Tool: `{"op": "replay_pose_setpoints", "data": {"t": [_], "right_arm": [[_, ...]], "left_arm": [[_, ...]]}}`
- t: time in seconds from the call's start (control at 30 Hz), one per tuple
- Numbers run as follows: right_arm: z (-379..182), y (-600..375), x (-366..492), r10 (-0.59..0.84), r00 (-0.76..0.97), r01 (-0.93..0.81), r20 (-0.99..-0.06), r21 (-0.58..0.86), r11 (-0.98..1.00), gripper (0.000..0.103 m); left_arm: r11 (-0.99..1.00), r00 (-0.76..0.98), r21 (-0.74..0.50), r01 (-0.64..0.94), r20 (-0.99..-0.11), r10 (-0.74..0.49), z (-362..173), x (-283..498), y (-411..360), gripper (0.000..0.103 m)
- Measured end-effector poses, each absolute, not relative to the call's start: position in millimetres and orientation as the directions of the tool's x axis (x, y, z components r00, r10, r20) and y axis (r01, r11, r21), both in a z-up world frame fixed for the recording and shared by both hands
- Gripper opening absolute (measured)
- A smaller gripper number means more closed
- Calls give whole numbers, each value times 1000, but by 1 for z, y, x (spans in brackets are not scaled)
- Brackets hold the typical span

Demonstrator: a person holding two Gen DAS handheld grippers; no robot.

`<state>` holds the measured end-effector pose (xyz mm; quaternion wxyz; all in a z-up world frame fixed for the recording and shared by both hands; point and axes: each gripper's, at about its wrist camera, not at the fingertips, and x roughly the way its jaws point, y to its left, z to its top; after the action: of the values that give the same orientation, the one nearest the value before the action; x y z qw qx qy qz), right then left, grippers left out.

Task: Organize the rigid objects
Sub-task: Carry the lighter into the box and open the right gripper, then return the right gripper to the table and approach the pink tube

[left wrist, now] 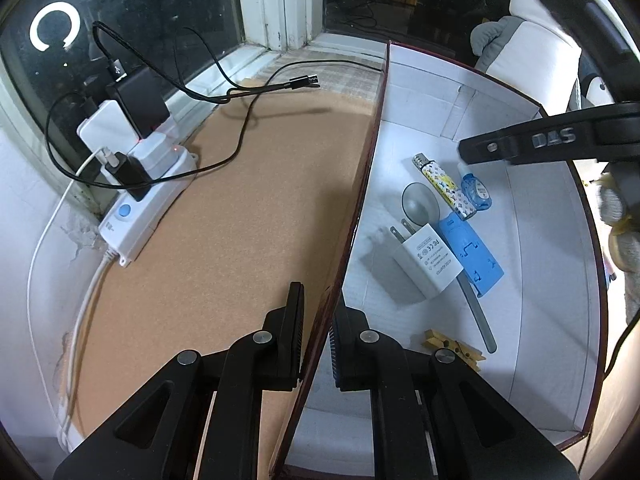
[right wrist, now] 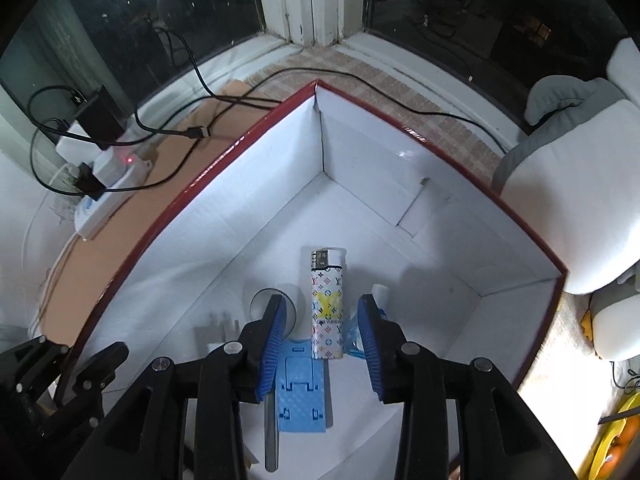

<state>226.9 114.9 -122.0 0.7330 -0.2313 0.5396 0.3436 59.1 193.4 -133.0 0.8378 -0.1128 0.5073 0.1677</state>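
Left wrist view: the left hand-held gripper (left wrist: 316,340) is clamped on the near wall of a red-rimmed white box (left wrist: 362,184), one finger outside over the brown table (left wrist: 224,216), the other inside. In the box, toward 2 o'clock from the pinch, lie a white plug adapter (left wrist: 428,260), a grey spoon (left wrist: 420,202), a blue plastic bracket (left wrist: 472,254), a patterned lighter (left wrist: 446,186) and a small blue-capped bottle (left wrist: 476,190); a wooden clothespin (left wrist: 452,348) rests at 3 o'clock, near the inner finger. A white power strip (left wrist: 144,208) with black cables sits at 10 o'clock on the table. The right hand-held gripper's black finger (left wrist: 520,144) reaches in at 2 o'clock. Right wrist view: the right hand-held gripper (right wrist: 324,340) points down into the box (right wrist: 224,152), its jaws apart and touching nothing; the lighter (right wrist: 327,312) lies loose between its blue pads (right wrist: 276,336), on the bracket's (right wrist: 300,396) top edge. The spoon (right wrist: 262,300) shows behind the left pad, the bottle (right wrist: 380,292) behind the right. The left hand-held gripper (right wrist: 68,364) appears at 8 o'clock on the box wall.
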Motion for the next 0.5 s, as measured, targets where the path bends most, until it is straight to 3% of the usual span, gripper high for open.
{"op": "replay_pose_setpoints", "data": {"t": [0.5], "right_arm": [[-80, 26, 199, 355, 247, -709, -901, 82, 700, 34]], "left_arm": [[915, 418, -6, -404, -891, 179, -127, 41, 189, 10]]}}
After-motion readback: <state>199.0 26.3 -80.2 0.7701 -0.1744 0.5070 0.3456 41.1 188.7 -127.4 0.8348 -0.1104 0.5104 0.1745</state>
